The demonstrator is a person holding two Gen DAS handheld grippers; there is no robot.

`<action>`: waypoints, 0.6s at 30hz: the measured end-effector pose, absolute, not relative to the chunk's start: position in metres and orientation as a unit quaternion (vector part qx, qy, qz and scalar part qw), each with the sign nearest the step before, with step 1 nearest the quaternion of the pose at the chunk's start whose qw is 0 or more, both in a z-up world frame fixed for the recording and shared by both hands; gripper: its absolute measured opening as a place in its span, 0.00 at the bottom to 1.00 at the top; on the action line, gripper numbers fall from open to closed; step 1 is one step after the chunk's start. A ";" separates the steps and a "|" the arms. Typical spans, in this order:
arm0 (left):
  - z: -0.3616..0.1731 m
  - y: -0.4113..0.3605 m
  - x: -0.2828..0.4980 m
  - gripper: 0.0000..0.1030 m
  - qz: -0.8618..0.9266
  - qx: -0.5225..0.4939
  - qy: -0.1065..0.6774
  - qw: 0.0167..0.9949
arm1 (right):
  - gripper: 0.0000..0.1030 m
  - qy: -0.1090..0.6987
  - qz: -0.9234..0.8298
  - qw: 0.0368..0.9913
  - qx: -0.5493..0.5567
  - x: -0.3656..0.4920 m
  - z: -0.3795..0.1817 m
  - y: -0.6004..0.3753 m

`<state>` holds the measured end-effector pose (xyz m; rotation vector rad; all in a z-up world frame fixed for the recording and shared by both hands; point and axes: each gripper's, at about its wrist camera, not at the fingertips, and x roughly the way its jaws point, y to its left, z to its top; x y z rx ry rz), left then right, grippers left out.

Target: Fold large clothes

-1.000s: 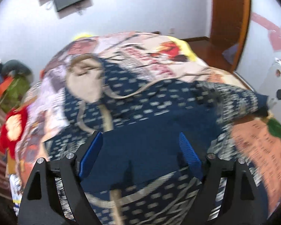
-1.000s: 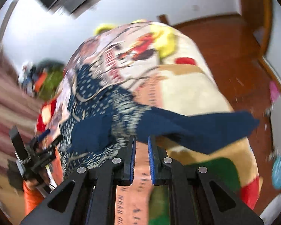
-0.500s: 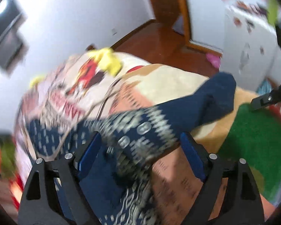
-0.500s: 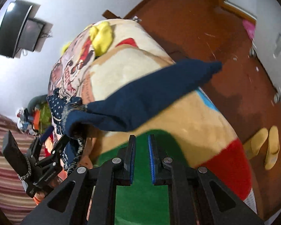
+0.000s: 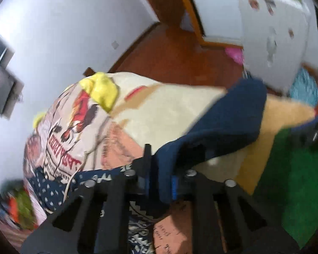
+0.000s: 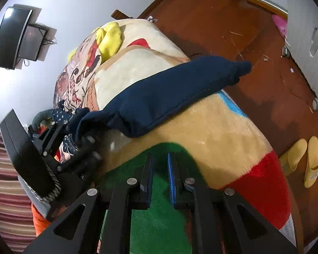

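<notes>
Pinching a thick fold of the navy knit garment (image 5: pixel 222 127), left gripper (image 5: pixel 161 182), jaws just closed onto the cloth, blue pads (image 5: pixel 174 185) pressed into it. Sleeve-like plain navy length stretched soft and tubular across the plush blanket (image 6: pixel 222 131), tip overhanging the bed edge toward the wooden floor (image 6: pixel 212 21); patterned white-on-navy part bunched behind the left gripper, somewhat blurred. Right gripper (image 6: pixel 160 175) hovering over the fuzzy green patch, jaws drawn narrow, nothing between them. Crumpled yellow cloth (image 6: pixel 109 39) far up the blanket.
</notes>
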<state>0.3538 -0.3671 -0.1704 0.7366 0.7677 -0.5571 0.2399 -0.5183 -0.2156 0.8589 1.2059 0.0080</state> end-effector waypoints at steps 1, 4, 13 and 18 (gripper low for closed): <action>-0.160 -0.360 0.359 0.08 -0.260 0.323 0.363 0.835 | 0.09 0.550 0.006 0.739 0.388 0.241 -0.214 -0.517; -0.123 -0.329 0.378 0.08 -0.266 0.232 0.377 0.856 | 0.09 0.551 0.014 0.742 0.382 0.246 -0.210 -0.510; -0.079 -0.212 0.407 0.08 -0.248 0.060 0.437 0.863 | 0.09 0.558 0.053 0.756 0.338 0.286 -0.196 -0.464; -0.126 -0.155 0.407 0.13 -0.218 0.048 0.512 0.829 | 0.09 0.574 0.071 0.754 0.310 0.324 -0.200 -0.423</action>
